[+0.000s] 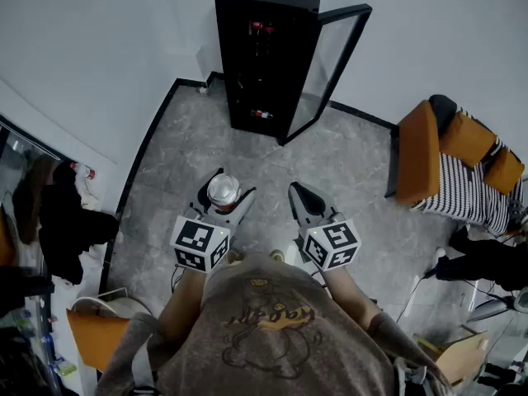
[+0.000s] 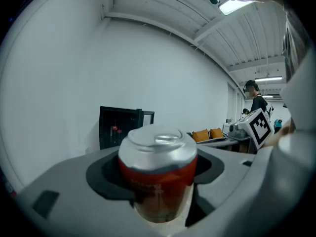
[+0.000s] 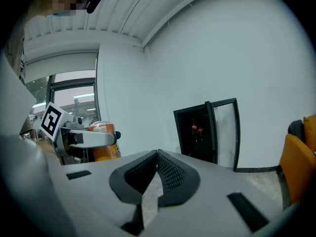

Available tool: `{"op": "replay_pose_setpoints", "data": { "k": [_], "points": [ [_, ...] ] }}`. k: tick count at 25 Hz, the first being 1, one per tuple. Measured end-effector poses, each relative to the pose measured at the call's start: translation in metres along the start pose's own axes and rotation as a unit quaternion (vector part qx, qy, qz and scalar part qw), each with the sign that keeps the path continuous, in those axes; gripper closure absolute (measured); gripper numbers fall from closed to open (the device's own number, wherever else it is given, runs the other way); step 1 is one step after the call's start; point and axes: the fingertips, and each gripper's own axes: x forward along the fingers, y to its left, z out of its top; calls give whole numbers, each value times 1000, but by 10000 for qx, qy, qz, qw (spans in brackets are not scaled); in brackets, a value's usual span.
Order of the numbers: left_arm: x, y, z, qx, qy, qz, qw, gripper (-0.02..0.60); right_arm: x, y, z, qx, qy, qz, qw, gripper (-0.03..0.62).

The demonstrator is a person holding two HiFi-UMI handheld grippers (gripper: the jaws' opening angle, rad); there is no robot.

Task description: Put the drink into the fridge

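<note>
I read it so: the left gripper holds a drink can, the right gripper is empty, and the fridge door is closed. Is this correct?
Not quite: the fridge door stands open, as the head view shows. The rest holds: the left gripper holds the drink can and the right gripper is empty.

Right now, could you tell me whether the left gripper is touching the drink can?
Touching. The left gripper view shows the drink can seated between the dark pads of the left gripper, which press against both its sides.
</note>
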Motion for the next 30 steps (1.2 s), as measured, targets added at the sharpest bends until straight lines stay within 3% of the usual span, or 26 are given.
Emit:
{"op": "replay_pose_setpoints", "data": {
  "k": [6,12,30],
  "points": [
    [1,0,1,49,14,32,10000,249,-2,1,0,6,-54,55,10000,574],
    [2,-4,0,27,37,48,10000,249,-5,7,7,80,-195,376,9991,574],
    [31,-34,-9,-186,-58,195,9996,249,-31,-31,-16,114,93,566,9983,574]
  ]
}}
